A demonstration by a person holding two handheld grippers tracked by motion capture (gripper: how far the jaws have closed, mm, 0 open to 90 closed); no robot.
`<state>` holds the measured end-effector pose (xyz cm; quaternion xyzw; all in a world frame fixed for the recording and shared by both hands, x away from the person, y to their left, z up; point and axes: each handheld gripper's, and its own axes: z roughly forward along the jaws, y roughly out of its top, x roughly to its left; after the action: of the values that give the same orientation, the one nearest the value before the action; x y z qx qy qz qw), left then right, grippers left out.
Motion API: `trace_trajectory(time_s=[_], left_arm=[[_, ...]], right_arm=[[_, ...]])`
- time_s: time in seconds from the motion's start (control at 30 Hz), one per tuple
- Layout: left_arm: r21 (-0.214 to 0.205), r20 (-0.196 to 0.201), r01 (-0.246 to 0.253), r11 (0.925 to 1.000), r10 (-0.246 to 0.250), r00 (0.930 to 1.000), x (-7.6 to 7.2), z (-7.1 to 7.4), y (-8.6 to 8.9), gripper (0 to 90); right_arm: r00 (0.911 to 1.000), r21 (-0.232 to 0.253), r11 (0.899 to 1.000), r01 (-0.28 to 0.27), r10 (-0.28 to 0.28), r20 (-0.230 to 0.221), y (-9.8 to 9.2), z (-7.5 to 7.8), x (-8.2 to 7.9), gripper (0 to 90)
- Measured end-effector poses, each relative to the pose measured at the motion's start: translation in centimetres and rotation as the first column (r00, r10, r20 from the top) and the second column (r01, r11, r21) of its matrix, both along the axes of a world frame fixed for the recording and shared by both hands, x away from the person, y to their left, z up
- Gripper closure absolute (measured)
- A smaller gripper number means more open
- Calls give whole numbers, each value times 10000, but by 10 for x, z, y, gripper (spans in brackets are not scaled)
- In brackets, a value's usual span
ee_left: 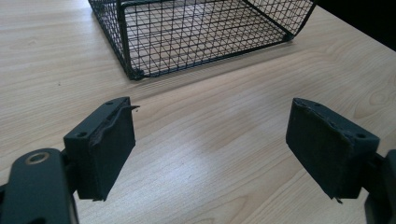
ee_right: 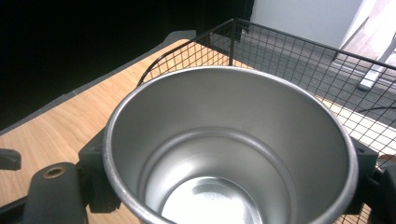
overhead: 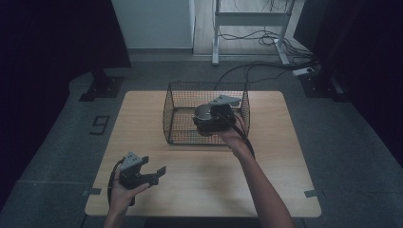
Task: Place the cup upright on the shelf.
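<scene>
Over the light wooden desk (overhead: pixel 199 166), the left gripper (overhead: pixel 142 173) hung near the front left with jaws spread wide and empty. The right gripper (overhead: pixel 214 118) clamped a shiny round steel cup (ee_right: pixel 229 149) inside the black wire-mesh basket (overhead: pixel 180 102). Likely placing it; next, lowering and releasing.

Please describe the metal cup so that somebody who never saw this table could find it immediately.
On the wooden table stands a black wire basket, toward the far edge. Over its right part, the right gripper holds a round steel cup between its jaws. It is the one shiny, silver thing here, open-topped and empty.
</scene>
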<state>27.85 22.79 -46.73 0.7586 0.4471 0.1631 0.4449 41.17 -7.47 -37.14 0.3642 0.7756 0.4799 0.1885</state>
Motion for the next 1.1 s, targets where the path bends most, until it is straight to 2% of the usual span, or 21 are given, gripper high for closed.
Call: trace_trajectory(time_s=[0.5, 1.1], left_arm=[[-94, 31, -15, 10000, 16, 10000, 0, 1, 3, 159], [-200, 50, -73, 9998, 74, 10000, 0, 1, 6, 159]], right_arm=[[9992, -117, 9994, 320, -322, -238, 3, -2, 26, 184], [9948, -313, 9960, 838, -855, -562, 4, -15, 61, 184]])
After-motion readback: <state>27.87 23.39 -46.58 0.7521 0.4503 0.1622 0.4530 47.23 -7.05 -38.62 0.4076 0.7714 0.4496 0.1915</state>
